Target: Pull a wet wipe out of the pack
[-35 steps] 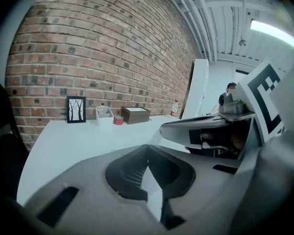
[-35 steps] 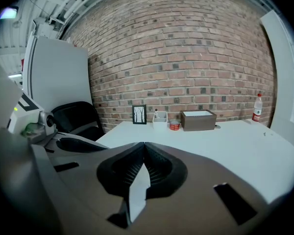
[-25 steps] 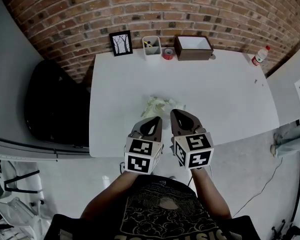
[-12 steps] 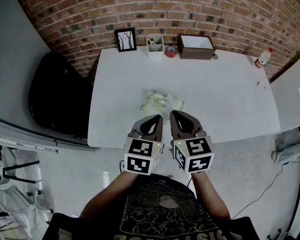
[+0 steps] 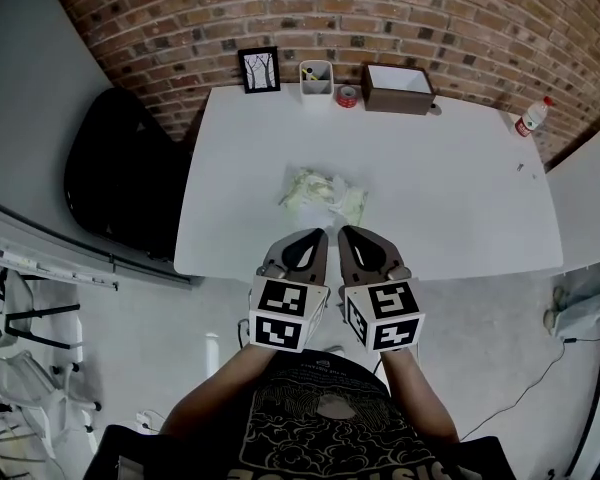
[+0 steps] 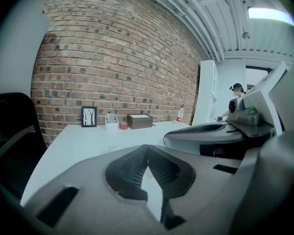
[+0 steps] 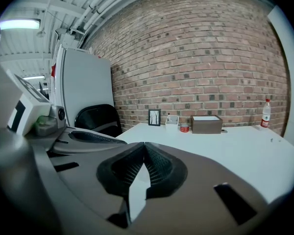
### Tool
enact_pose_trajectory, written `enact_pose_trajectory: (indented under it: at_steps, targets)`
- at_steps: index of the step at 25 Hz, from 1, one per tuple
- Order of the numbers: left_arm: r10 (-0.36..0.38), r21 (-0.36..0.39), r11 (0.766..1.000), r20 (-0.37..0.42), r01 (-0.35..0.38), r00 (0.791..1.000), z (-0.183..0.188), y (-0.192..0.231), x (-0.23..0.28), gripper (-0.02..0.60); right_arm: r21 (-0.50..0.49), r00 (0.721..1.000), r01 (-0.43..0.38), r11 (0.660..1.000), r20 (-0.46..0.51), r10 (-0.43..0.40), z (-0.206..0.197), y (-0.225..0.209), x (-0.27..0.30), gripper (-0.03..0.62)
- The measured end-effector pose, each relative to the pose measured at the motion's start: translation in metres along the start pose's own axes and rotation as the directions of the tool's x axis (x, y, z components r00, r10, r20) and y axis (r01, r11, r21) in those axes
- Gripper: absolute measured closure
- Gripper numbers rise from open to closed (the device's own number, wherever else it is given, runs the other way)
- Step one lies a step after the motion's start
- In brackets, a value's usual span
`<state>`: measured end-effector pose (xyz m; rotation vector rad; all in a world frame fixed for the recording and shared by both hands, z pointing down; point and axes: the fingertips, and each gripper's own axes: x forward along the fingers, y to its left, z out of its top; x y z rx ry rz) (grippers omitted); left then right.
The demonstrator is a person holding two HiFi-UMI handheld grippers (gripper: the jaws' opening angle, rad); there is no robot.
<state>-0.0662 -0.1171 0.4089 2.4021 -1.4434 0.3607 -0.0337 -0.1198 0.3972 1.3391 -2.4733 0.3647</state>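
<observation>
Two tools hover side by side at the surface's (image 5: 460, 188) near edge. Left tool (image 5: 318, 234): jaws together, nothing in them, per its own view. Wet wipe pack (image 5: 321, 196) lies mid-surface, just ahead of both tips, apart from them; only head view shows it plainly. Right tool (image 5: 344, 232): jaws together, empty.

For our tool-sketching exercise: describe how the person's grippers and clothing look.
The left gripper and right gripper are grey, tapered shells with dark ribbed pads; each carries a white cube with black square markers. The T-shirt is dark, printed.
</observation>
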Motion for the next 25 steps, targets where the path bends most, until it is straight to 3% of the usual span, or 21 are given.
enact_pose_trajectory:
  at_steps: [25]
  targets:
    - [0.024,-0.002,1.000,0.003,-0.024,1.000,-0.0041,-0.0031,-0.0073,0.569,-0.007,1.000,-0.028,1.000,-0.002,0.028,-0.0059,0.0059,-0.0029,0.577]
